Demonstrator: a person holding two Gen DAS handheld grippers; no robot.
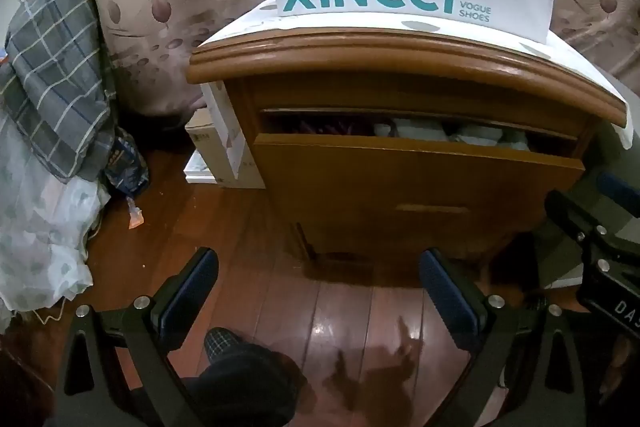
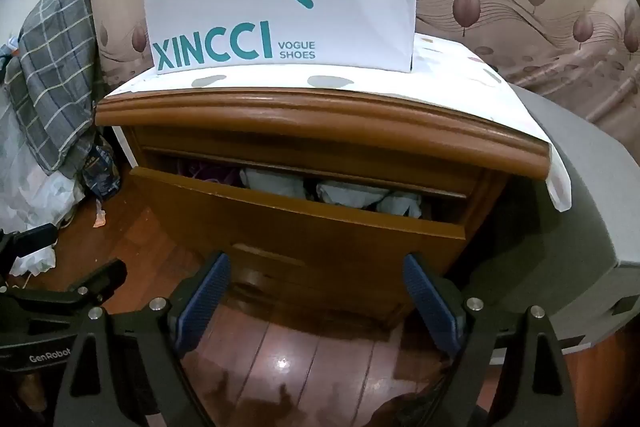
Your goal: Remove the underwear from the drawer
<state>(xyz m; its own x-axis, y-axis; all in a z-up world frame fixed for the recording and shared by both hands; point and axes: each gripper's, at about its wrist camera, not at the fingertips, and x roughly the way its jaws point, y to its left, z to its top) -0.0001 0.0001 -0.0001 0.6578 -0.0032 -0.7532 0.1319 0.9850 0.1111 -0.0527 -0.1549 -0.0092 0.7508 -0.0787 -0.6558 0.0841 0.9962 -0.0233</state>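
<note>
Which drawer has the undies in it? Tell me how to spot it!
Find the brown wooden nightstand with the big white XINCCI shoe box on top. Just under its thick rounded top edge is the top drawer, pulled partly open. It is the only one showing a gap, with pale folded underwear peeking out.

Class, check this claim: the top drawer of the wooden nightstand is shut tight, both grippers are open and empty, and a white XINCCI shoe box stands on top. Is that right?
Not quite. The drawer is pulled partly open, with folded pale clothes showing in the gap, as the right wrist view shows. The left gripper and right gripper are open and empty, and the shoe box stands on top.
</note>
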